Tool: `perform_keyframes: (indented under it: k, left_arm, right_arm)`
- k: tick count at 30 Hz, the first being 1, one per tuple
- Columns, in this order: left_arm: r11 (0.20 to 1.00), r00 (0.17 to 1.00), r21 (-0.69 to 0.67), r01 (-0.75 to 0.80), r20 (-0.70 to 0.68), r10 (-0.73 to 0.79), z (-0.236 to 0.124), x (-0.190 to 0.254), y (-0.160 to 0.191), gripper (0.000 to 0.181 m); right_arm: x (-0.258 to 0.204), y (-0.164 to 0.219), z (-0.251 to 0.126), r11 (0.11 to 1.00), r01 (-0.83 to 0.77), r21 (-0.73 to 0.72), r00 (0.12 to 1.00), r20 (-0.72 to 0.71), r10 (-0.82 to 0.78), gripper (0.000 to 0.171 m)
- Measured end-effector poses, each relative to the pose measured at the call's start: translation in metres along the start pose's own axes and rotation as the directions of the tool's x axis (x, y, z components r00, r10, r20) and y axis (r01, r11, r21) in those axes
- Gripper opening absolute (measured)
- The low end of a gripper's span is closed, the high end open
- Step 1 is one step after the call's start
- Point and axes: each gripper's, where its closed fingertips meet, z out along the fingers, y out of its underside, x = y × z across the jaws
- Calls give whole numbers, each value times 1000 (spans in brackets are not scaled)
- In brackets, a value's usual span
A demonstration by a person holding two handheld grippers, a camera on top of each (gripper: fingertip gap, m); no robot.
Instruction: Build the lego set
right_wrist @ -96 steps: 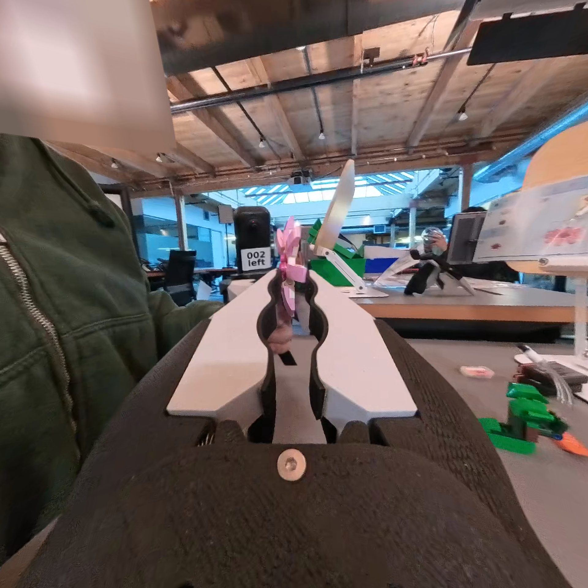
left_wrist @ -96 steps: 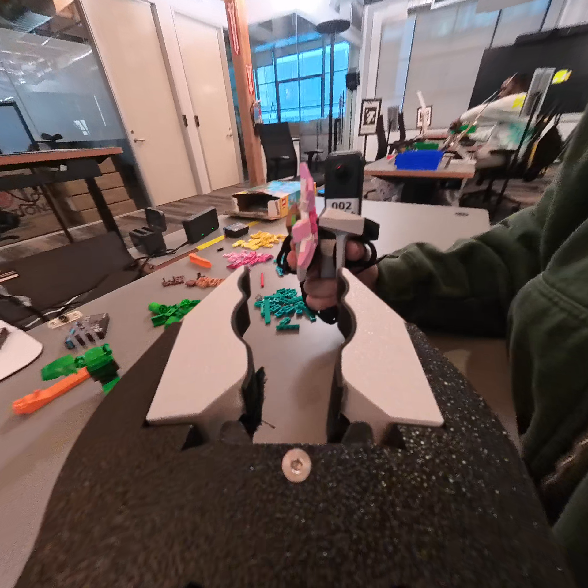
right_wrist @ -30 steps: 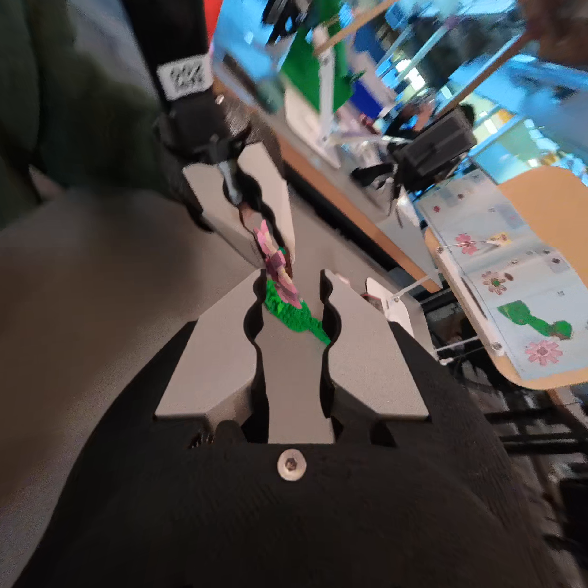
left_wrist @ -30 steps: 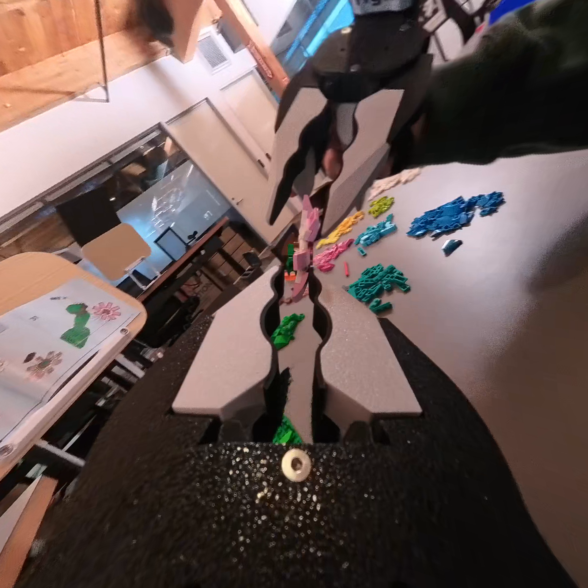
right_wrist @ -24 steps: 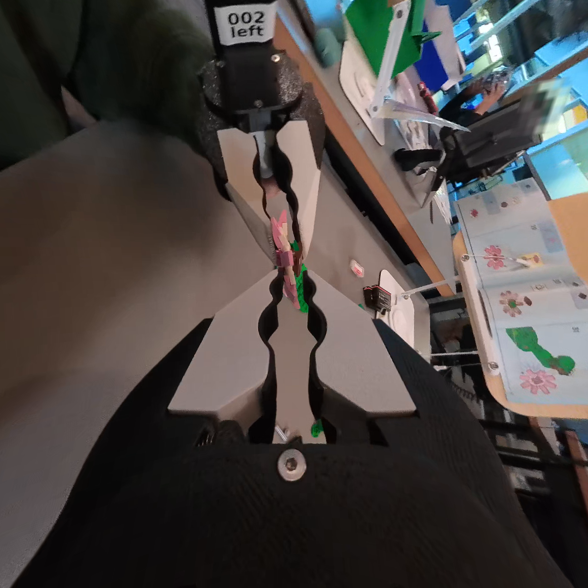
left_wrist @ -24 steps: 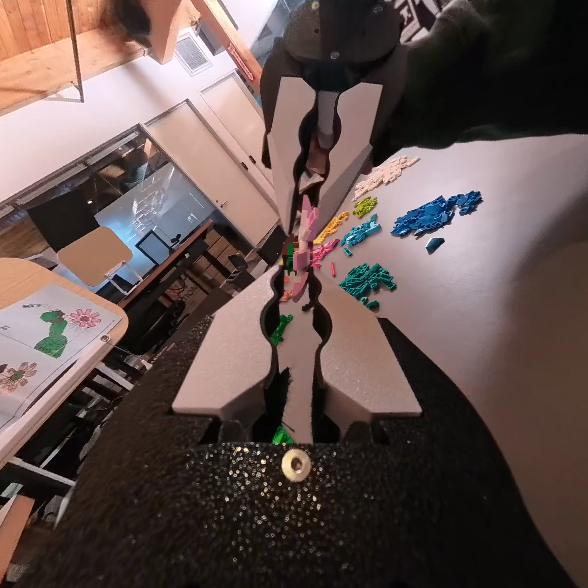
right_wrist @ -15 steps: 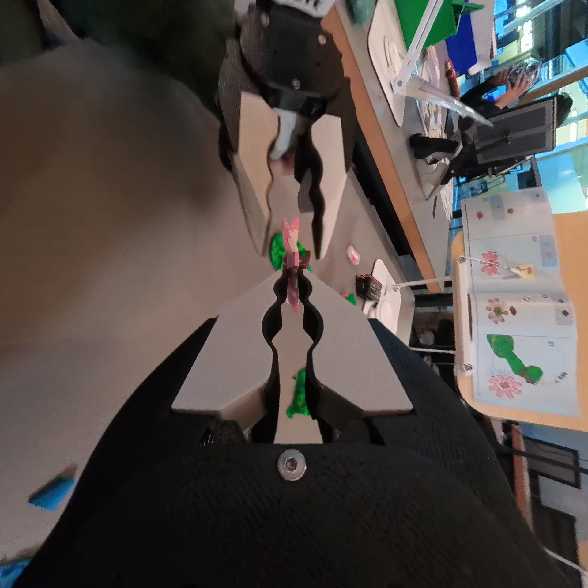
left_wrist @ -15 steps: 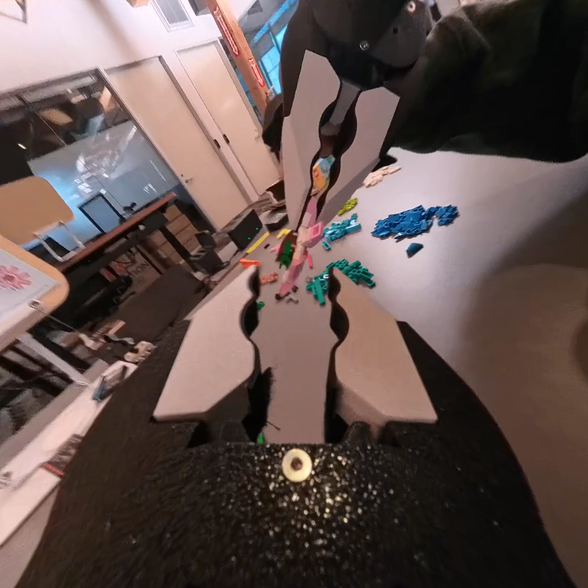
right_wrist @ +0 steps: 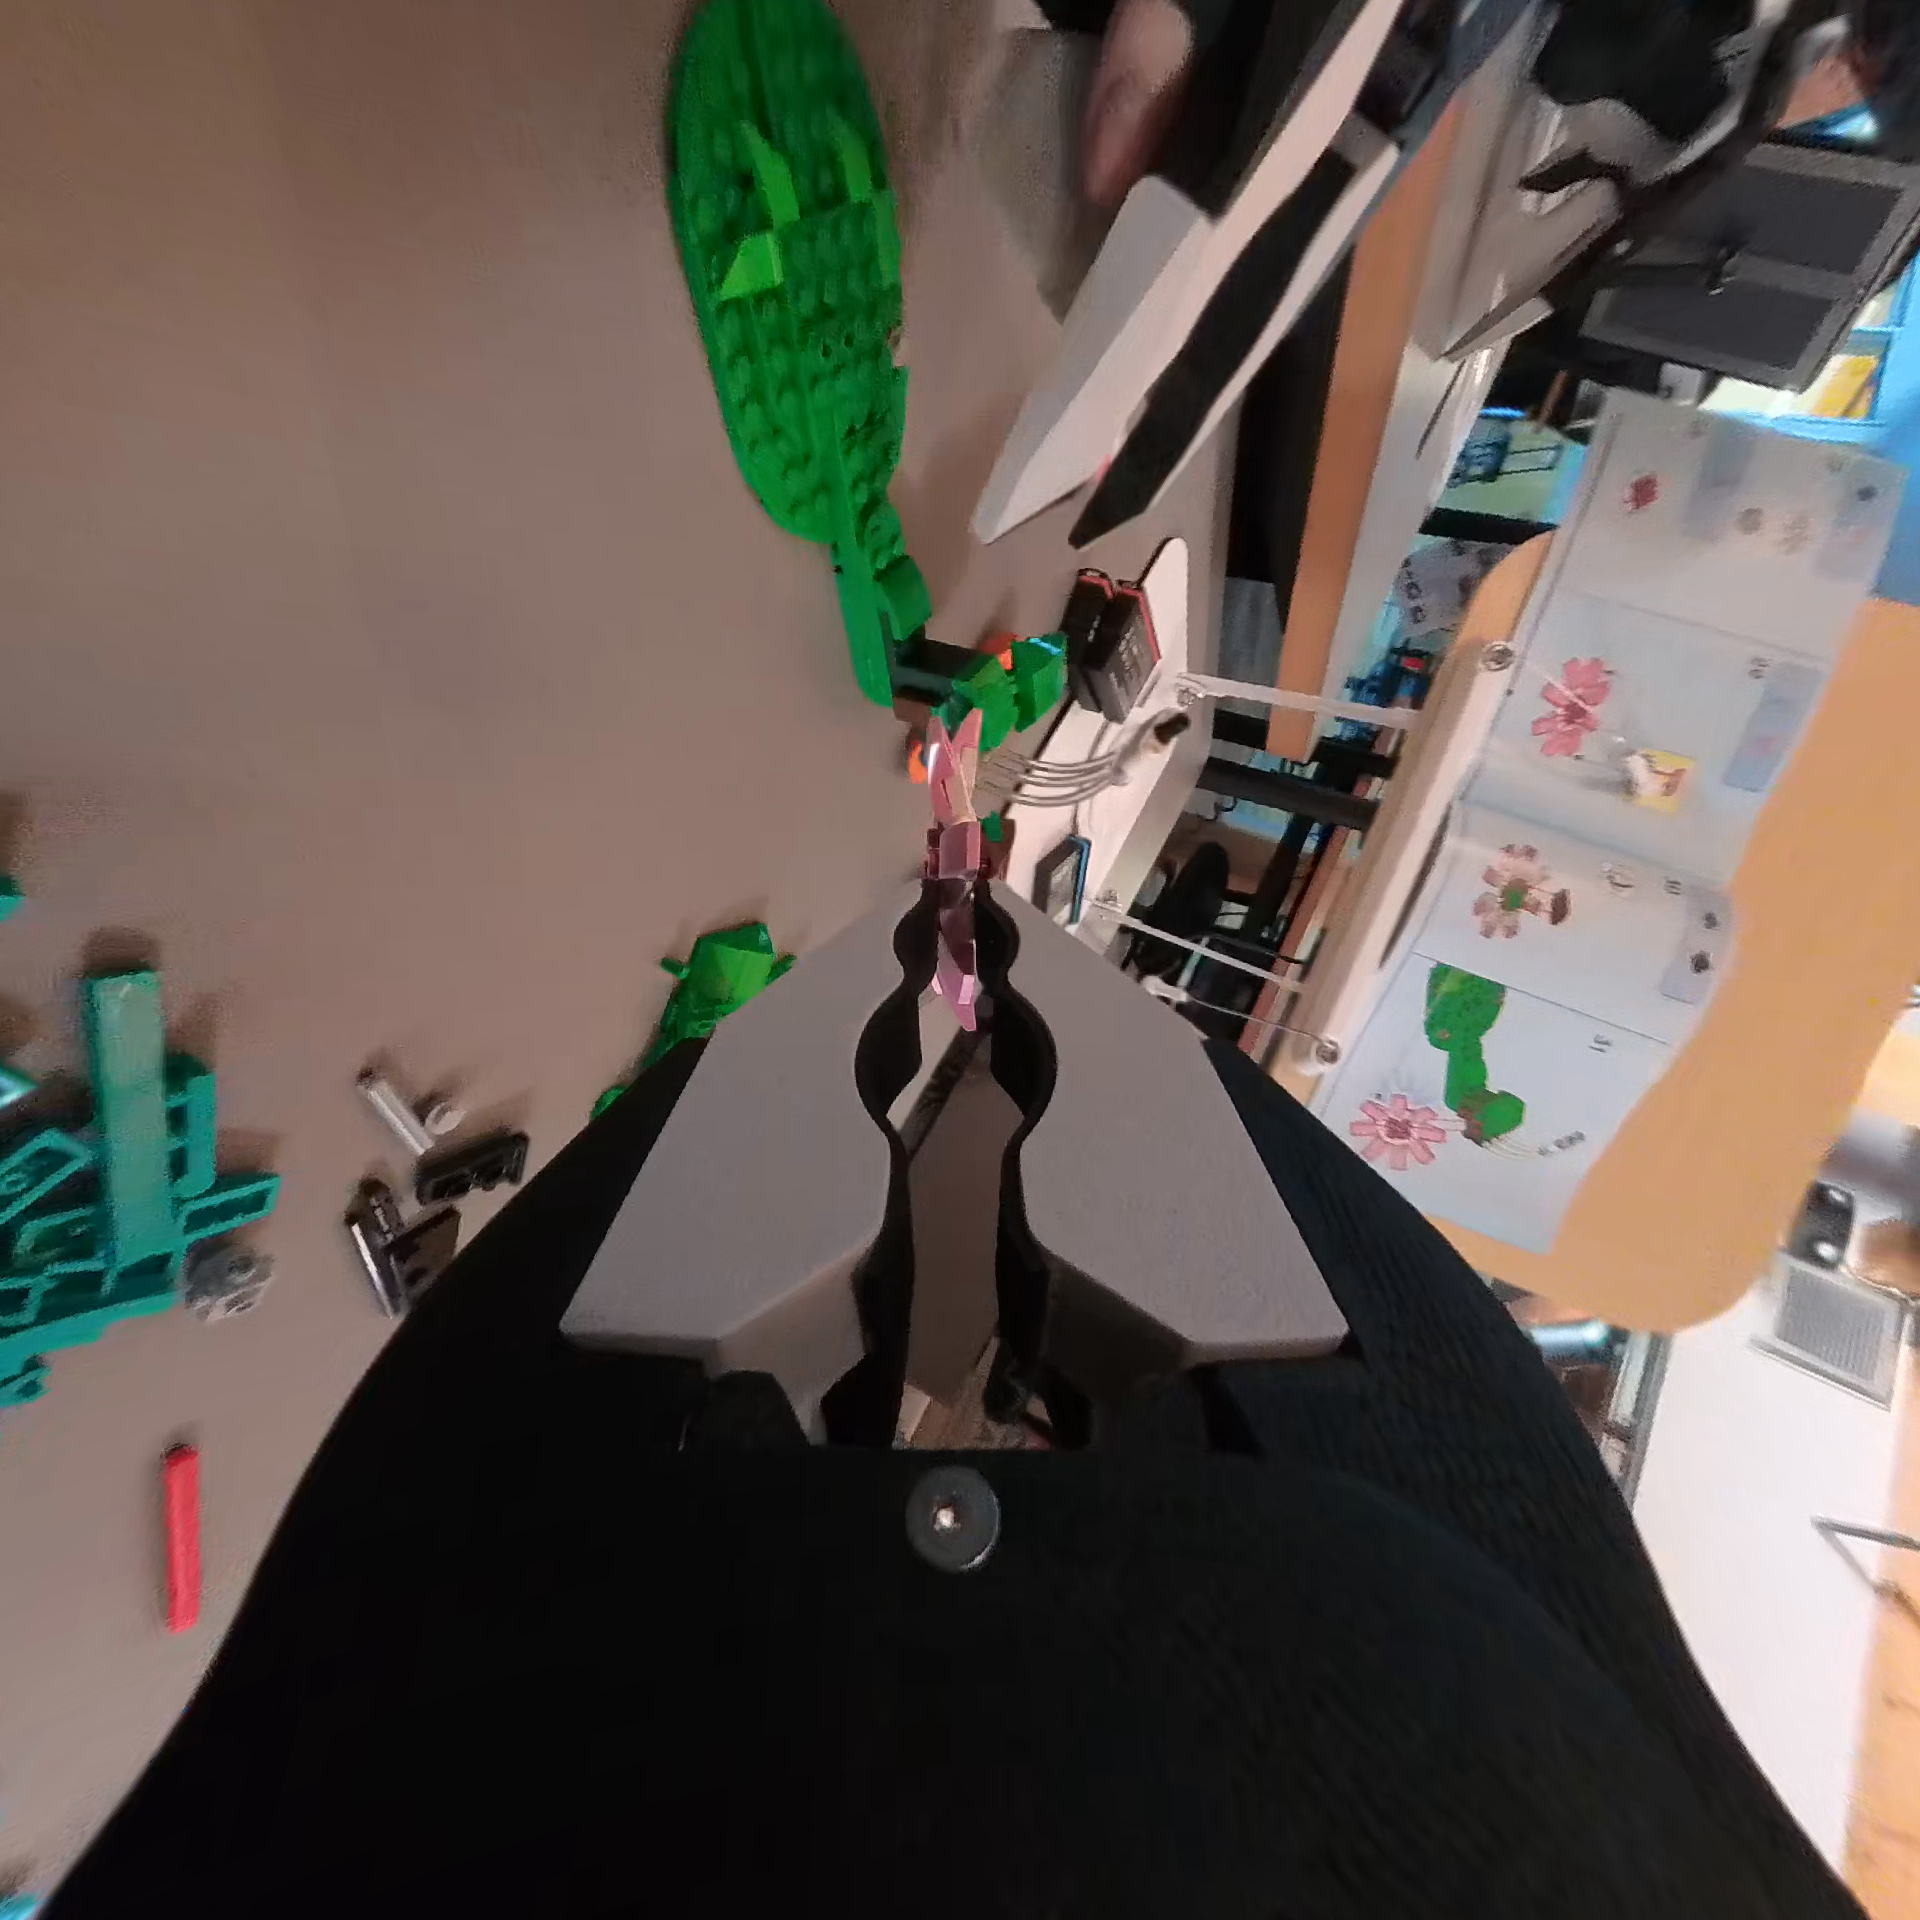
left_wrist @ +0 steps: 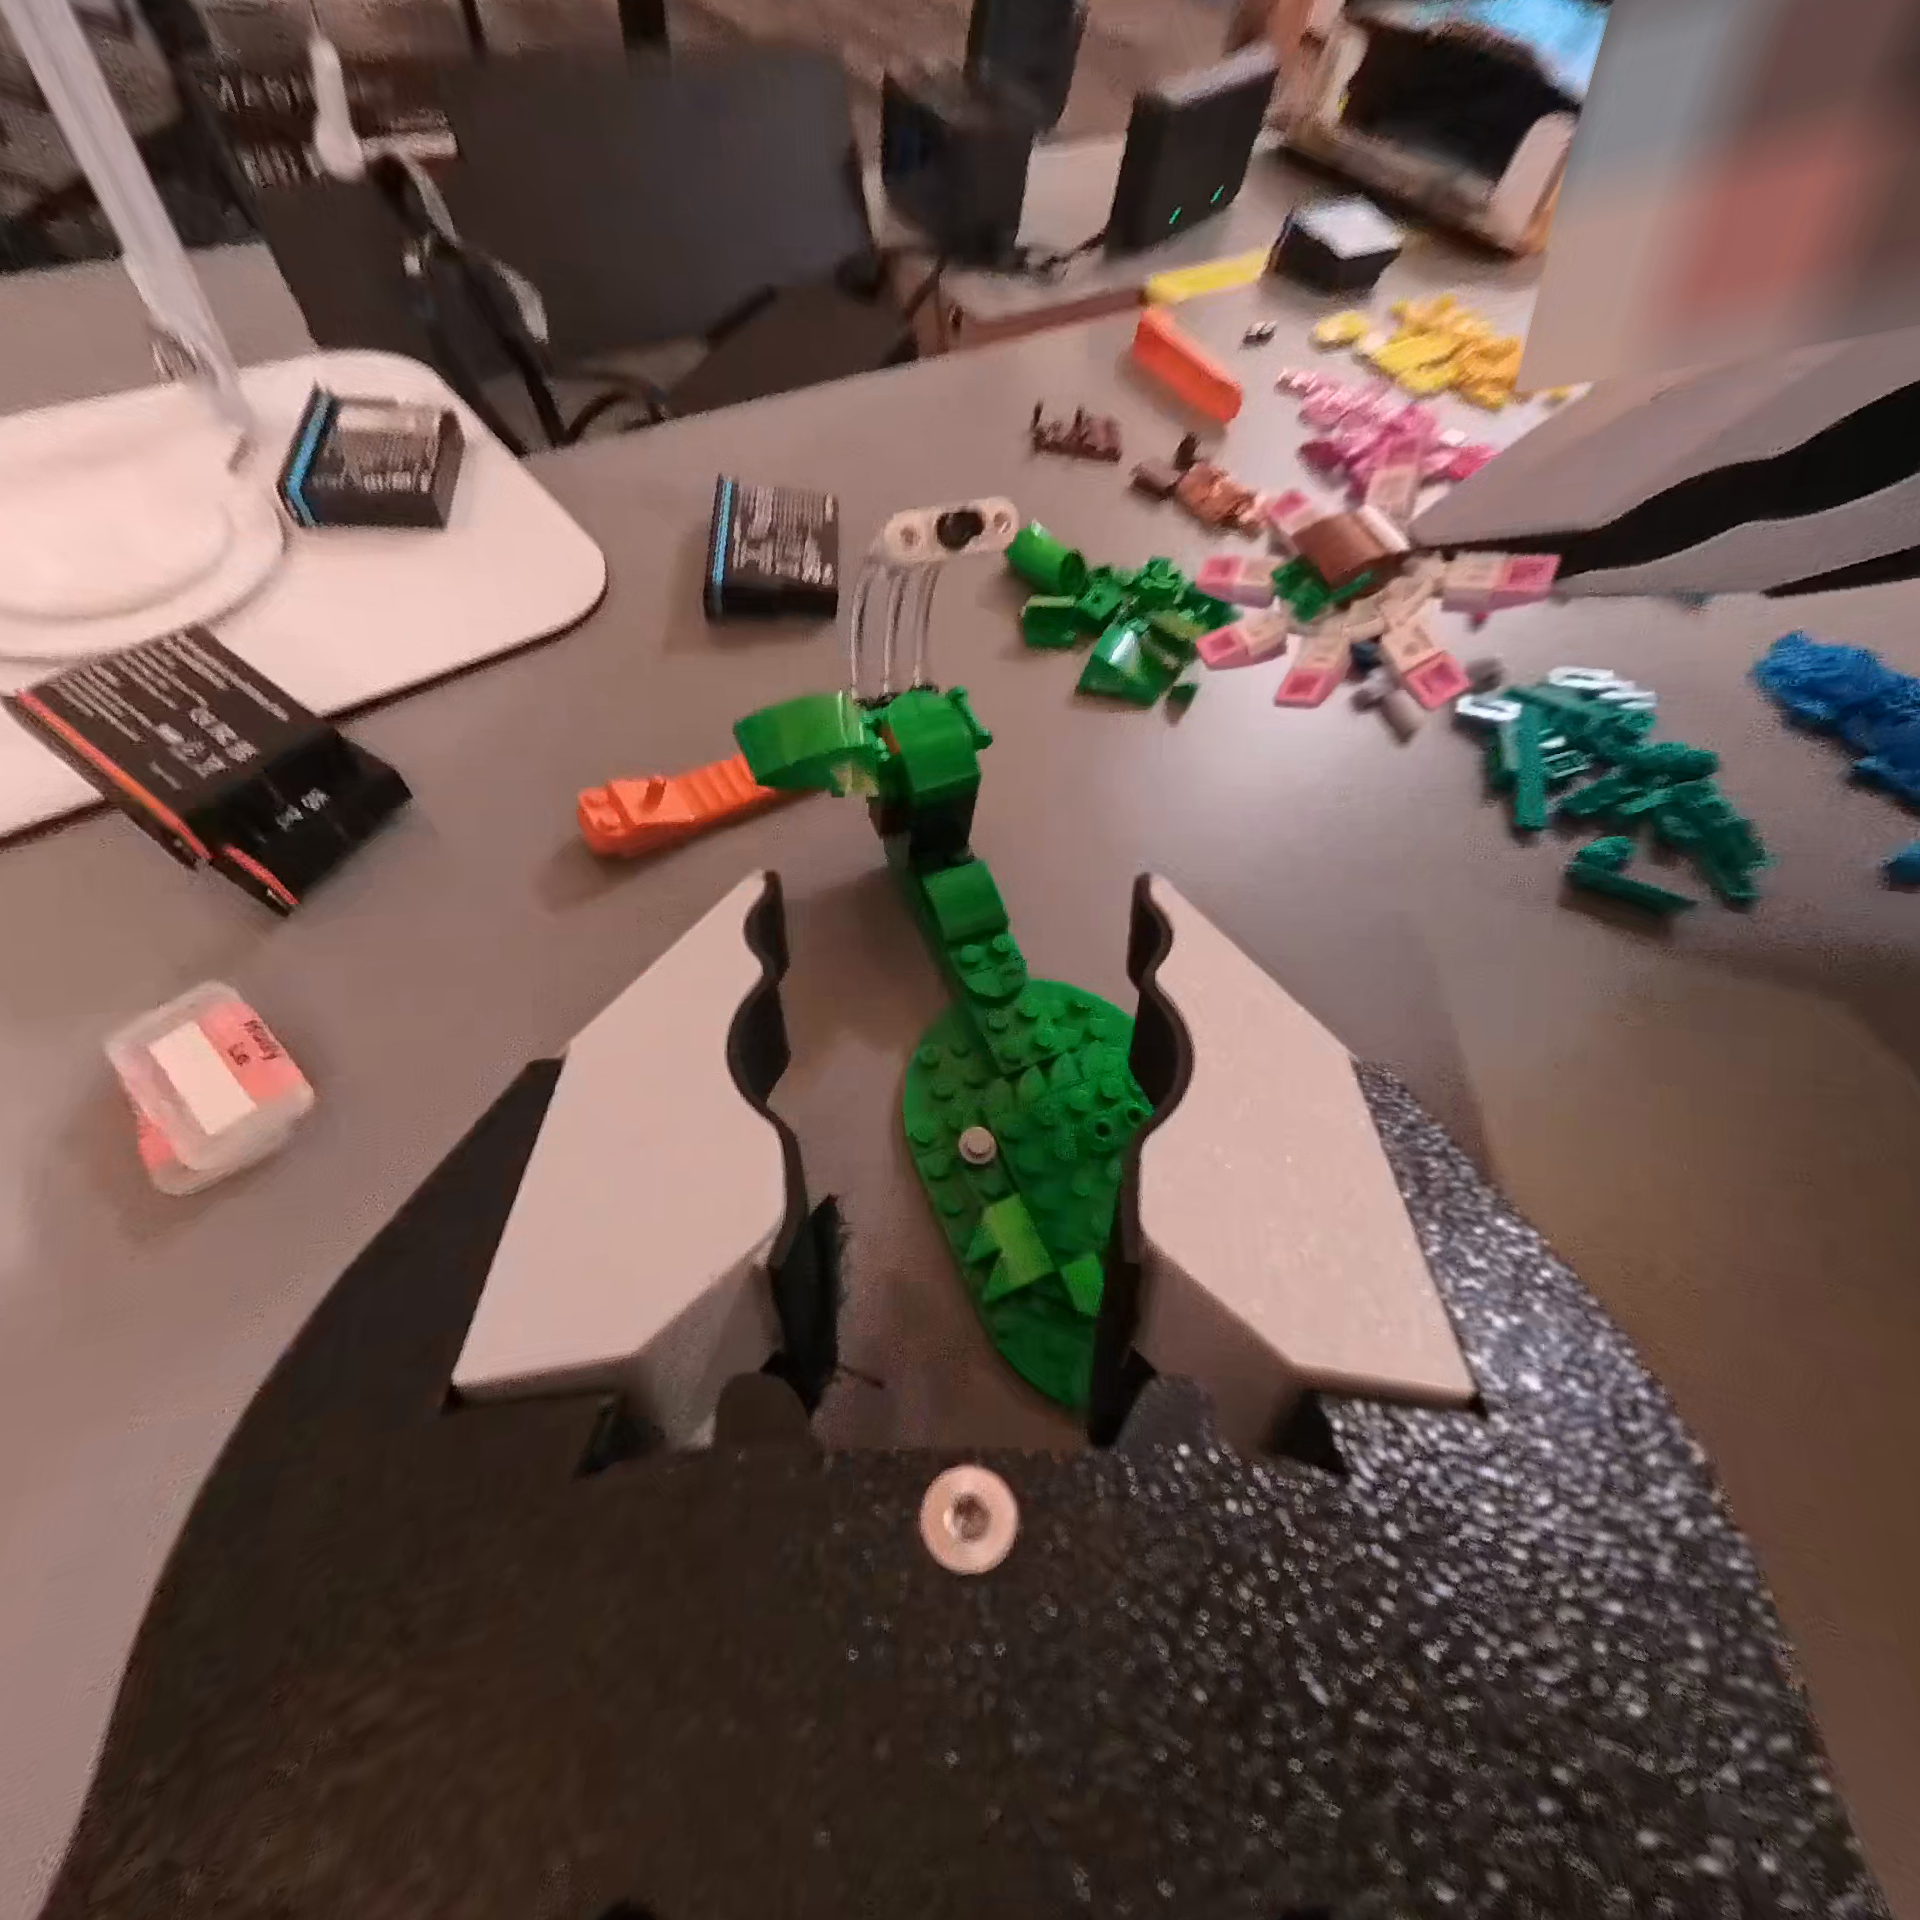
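Observation:
A green Lego leaf base with a curved stem [left_wrist: 1013, 1101] lies on the grey table between the fingers of my open, empty left gripper [left_wrist: 954, 894]. A clear curved piece [left_wrist: 899, 608] rises from the stem top. My right gripper [right_wrist: 954, 899] is shut on a pink Lego flower [right_wrist: 956, 940] and holds it above the table near the stem end of the green base [right_wrist: 790, 270]. In the left wrist view the right gripper [left_wrist: 1496, 556] reaches in from the right with the flower [left_wrist: 1351, 592]. One of the left gripper's fingers [right_wrist: 1101, 343] shows at the top of the right wrist view.
Sorted brick piles lie at the back right: green [left_wrist: 1117, 618], pink [left_wrist: 1382, 436], yellow [left_wrist: 1444, 348], teal [left_wrist: 1621, 769], blue [left_wrist: 1839, 686]. An orange brick separator [left_wrist: 665, 800], black boxes [left_wrist: 774, 545], a white mat [left_wrist: 343, 551] and a small plastic case [left_wrist: 208, 1086] lie left. An open instruction booklet [right_wrist: 1558, 935] stands beyond the table. My left tips are roughly 12 cm from the small plastic case [left_wrist: 208, 1086].
My left gripper opened and swung down toward the table, where the green base now lies. My right gripper shut on the pink flower and carries it apart from the base.

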Motion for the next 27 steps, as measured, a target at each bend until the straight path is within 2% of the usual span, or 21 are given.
perform_keyframes:
  k: [5,14,20,22,24,27]
  left_arm:
    - [994,996,-108,-27,87,36,30,-5,14,66]
    - [987,998,-154,-42,35,48,45,-4,12,60]
    - [988,997,-152,-37,55,46,43,-7,5,58]
    - [985,998,-168,-25,57,35,47,-9,9,57]
    - [988,998,-155,-21,51,29,49,-8,7,53]
    - [984,995,-169,-58,65,70,49,-10,9,34]
  right_arm:
    - [-4,7,29,999,52,-8,999,6,-52,4]
    - [0,12,45,990,142,3,989,-38,-142,5]
    - [6,16,41,998,24,57,999,-50,-21,4]
    - [9,19,39,999,31,44,996,-80,-27,4]
    - [9,21,38,998,50,29,995,-90,-47,4]
    - [9,19,37,998,59,37,993,-100,-55,4]
